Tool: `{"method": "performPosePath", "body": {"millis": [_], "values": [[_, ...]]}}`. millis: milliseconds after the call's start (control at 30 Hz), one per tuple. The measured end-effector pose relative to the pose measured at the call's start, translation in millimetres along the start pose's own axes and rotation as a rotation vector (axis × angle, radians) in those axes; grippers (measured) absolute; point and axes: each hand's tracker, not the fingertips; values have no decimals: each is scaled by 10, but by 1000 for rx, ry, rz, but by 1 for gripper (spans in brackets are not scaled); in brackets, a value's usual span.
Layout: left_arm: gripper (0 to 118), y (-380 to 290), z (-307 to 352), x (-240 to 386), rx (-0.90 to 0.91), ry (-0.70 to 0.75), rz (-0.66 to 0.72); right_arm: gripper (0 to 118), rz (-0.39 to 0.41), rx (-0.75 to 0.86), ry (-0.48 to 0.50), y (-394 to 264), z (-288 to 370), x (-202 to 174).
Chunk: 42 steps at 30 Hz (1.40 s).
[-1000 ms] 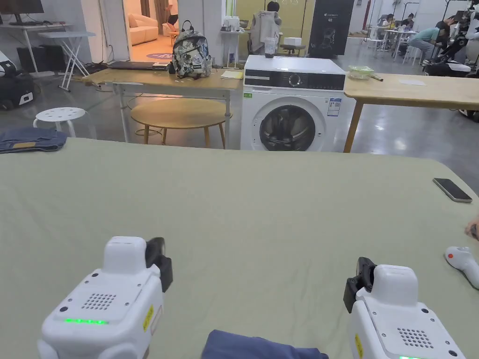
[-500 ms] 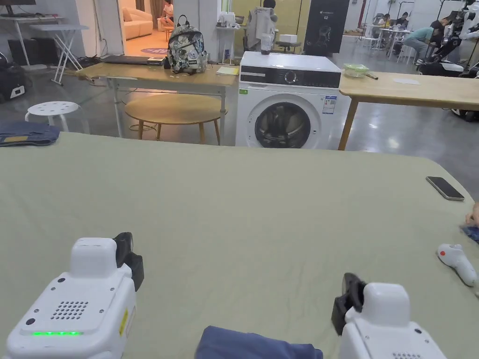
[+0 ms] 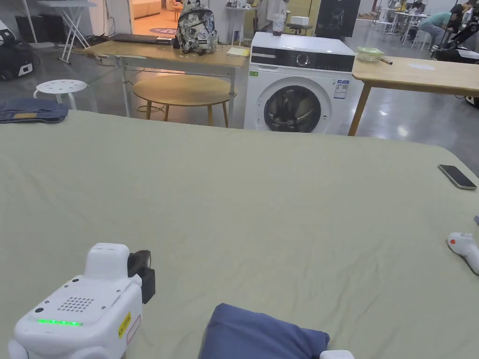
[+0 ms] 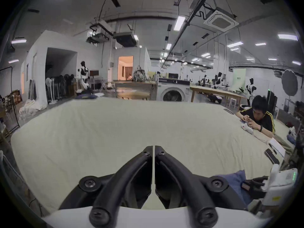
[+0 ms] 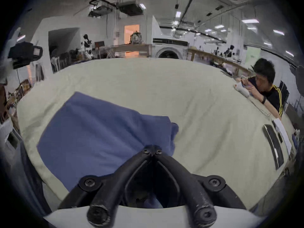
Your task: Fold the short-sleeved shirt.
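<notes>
At the lower left of the head view the left tool [image 3: 145,271] hangs just above the pale green cover of the bench [image 3: 262,196], its white housing showing a green light. In the left gripper view, at the bottom centre, its two black jaws stand pressed together with only a hairline between them and nothing caught there; bare cover lies past their tips.

At the bottom centre of the head view lies the blue shirt [image 3: 262,334], a folded bundle with a rounded far edge, resting flat on the cover to the right of the left tool. In the right gripper view the shirt [image 5: 98,132] spreads across the left and centre of the frame as a smooth folded panel, with a bunched fold at its right edge.

The right tool [image 5: 152,151] sits at the lower centre of that view, jaws drawn together at the tips directly over the near right part of the shirt. Cloth shows between the jaw arms lower down, but whether the tips pinch any fabric cannot be told.

On the right of the head view a dark phone [image 3: 457,176] lies near the bench edge, and below it a white handheld controller [image 3: 463,250] rests on the cover. A washing machine [image 3: 299,84] stands beyond the bench at upper centre.
</notes>
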Motion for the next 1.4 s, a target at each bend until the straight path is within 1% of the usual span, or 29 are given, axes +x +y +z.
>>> {"method": "performPosePath", "body": {"millis": [33, 67, 167, 233, 267, 300, 367, 400, 433, 467, 533, 633, 700, 800, 867, 900, 933, 967, 1000, 1033, 1067, 1100, 1133, 1167, 1233, 1400], "values": [[0, -24, -29, -34, -41, -35, 22, 0, 34, 19, -22, 5, 18, -17], [0, -47, -58, -67, -86, -66, 44, 0, 45, 24, -33, 4, 25, -27], [0, -142, -191, -152, -224, -166, 85, 0, 1, 24, -34, -20, 9, 22], [1, -214, -302, -209, -314, -262, 136, 0, 3, 30, -48, -49, -8, 30], [5, -247, -352, -222, -371, -310, 163, 0, 7, 31, -53, -58, -11, 27], [11, -291, -416, -245, -424, -367, 198, 0, 6, 32, -51, -59, -10, 26], [36, -387, -559, -295, -519, -465, 267, 0, 2, 34, -49, -49, 5, 19], [50, -422, -590, -273, -535, -489, 291, 0, 2, 33, -48, -44, 7, 18], [69, -462, -640, -268, -558, -516, 321, 0, 1, 32, -46, -40, 7, 21], [73, -518, -717, -284, -593, -552, 354, 0, -1, 32, -44, -37, 8, 23], [73, -603, -812, -292, -648, -589, 413, 0, -1, 30, -42, -30, 20, 24], [75, -727, -956, -271, -680, -624, 456, 0, -3, 26, -41, -37, -5, 40], [75, -845, -1093, -275, -721, -690, 481, 0, -6, 23, -39, -34, -13, 48], [75, -959, -1235, -182, -765, -807, 589, 0, -10, 20, -37, -63, -71, 86], [75, -1017, -1333, -105, -795, -849, 651, 0, -16, 21, -37, -65, -79, 93], [71, -1042, -1378, -61, -802, -854, 663, 0, -19, 21, -38, -52, -52, 71], [69, -1047, -1373, -20, -790, -846, 646, 0, -21, 21, -38, -49, -45, 66], [69, -1056, -1383, 7, -786, -842, 641, 0, -22, 22, -38, -49, -45, 68], [57, -1069, -1388, 24, -786, -813, 619, 0, -26, 22, -38, -50, -45, 75], [35, -1107, -1393, -2, -792, -790, 616, 0, -28, 22, -34, -38, -26, 68], [29, -1152, -1375, -40, -791, -799, 646, 0, -29, 26, -27, -33, -18, 64], [26, -1185, -1345, -73, -779, -833, 721, 0, -24, 26, -29, -32, -16, 59], [23, -1188, -1314, -67, -772, -840, 748, 0, -19, 28, -26, -30, -15, 54], [22, -1191, -1290, -71, -777, -822, 711, 0, -14, 30, -26, -29, -16, 47], [20, -1147, -1165, -30, -771, -836, 733, 0, -6, 28, -27, -24, -18, 40], [19, -1115, -1095, -75, -756, -837, 772, 0, -9, 50, -7, 59, 27, 56]]}}
